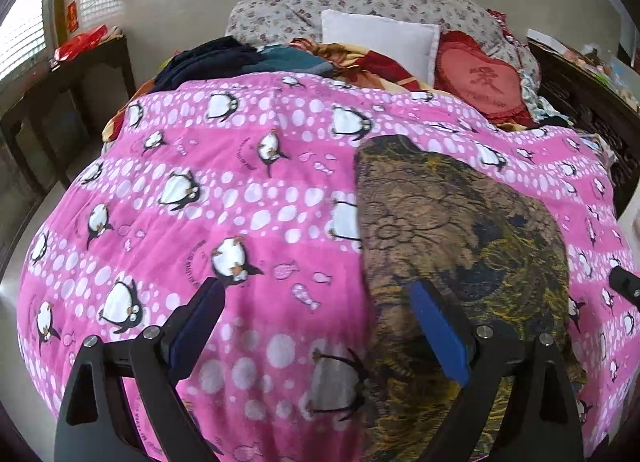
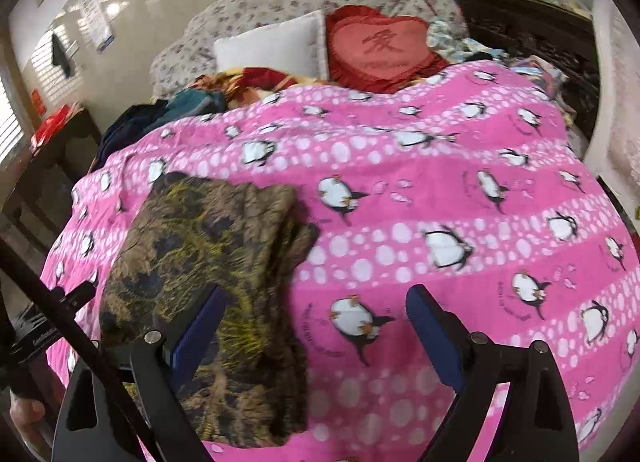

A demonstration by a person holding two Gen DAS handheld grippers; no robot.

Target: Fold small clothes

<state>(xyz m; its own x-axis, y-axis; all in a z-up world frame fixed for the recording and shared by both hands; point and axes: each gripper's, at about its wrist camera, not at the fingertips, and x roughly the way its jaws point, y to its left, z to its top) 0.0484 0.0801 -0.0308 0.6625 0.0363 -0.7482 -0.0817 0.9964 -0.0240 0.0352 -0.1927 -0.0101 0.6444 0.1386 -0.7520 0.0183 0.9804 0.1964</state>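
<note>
Brown-and-yellow patterned garment [image 1: 460, 229] folded flat on pink blanket [image 1: 240, 189], both grippers' fingers apart.

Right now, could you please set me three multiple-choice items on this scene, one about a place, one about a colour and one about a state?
1. Where does the folded brown-and-yellow patterned garment lie?
A. On the pink penguin-print fleece blanket
B. On the floor
C. On the white pillow

2. What colour is the heart-shaped frilled cushion?
A. Green
B. Red
C. Black

3. How do the left tool and right tool stand?
A. Both shut on the garment
B. One shut, one open
C. Both open, holding nothing

Answers:
1 A, pink penguin fabric shows on either side of the garment.
2 B, the cushion beside the white pillow is red.
3 C, each wrist view shows blue pads spread wide with nothing between.
</note>
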